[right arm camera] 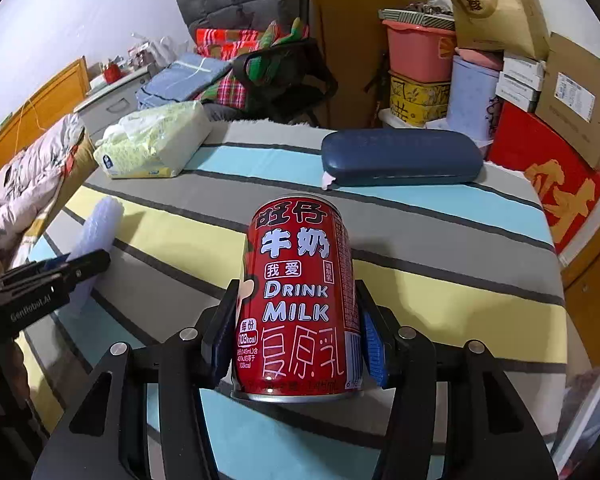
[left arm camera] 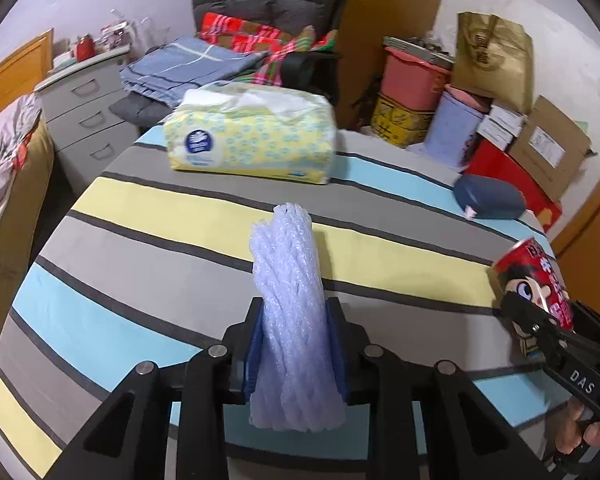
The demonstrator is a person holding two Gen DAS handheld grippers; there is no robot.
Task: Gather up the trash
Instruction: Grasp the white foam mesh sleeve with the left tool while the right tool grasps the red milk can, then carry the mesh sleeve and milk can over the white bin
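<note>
Striped tablecloth (left arm camera: 180,248) lies bare left of foam netting (left arm camera: 290,280).

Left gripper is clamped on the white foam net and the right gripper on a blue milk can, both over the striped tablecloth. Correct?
Not quite: the milk can is red, as the right wrist view shows. The rest holds: left gripper clamps the foam net, right gripper the can, over the striped tablecloth.

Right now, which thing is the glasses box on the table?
Find the striped tablecloth. At its far edge, behind the red milk can, lies the glasses case. It is dark blue, long and rounded, unlike the yellow tissue pack to its left.
</note>
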